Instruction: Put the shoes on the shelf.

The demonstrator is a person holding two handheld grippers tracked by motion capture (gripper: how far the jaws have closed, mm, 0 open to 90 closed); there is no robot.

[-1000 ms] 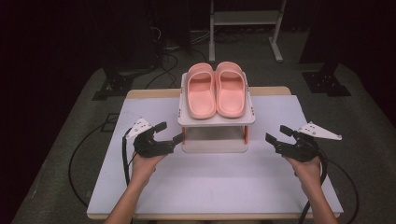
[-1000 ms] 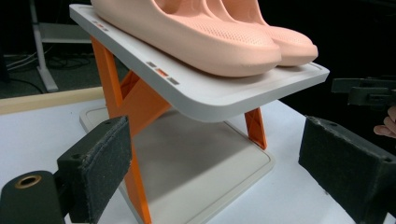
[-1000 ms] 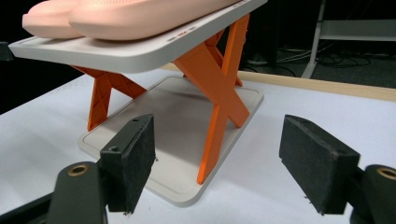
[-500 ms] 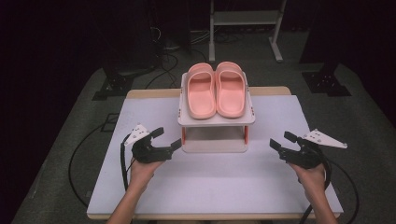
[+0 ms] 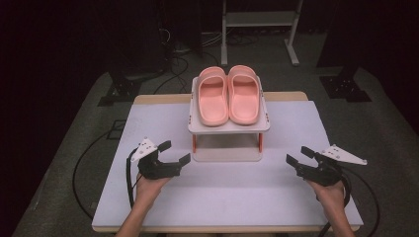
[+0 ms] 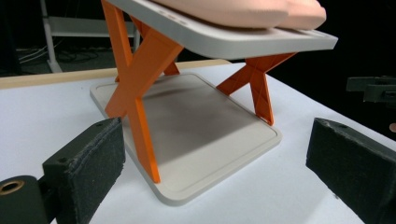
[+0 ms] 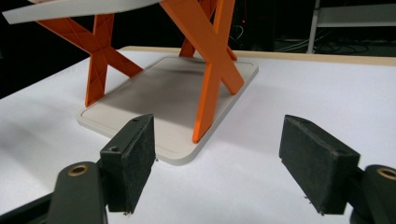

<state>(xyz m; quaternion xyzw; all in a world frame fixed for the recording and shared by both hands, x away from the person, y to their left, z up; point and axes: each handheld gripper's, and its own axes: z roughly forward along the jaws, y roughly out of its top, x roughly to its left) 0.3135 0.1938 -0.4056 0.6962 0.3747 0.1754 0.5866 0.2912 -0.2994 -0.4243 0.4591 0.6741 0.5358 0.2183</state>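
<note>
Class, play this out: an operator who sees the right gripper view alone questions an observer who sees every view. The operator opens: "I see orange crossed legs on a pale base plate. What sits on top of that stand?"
Observer: A pair of pink slippers lies side by side on the top shelf of the stand.
Operator: Where is the other gripper?
Observer: The left gripper sits low over the white table at the stand's left side, jaws open with nothing between them.
Operator: Is my gripper as close to the stand?
Observer: The right gripper stands a little farther from the base plate, also open with nothing between its jaws.
</note>
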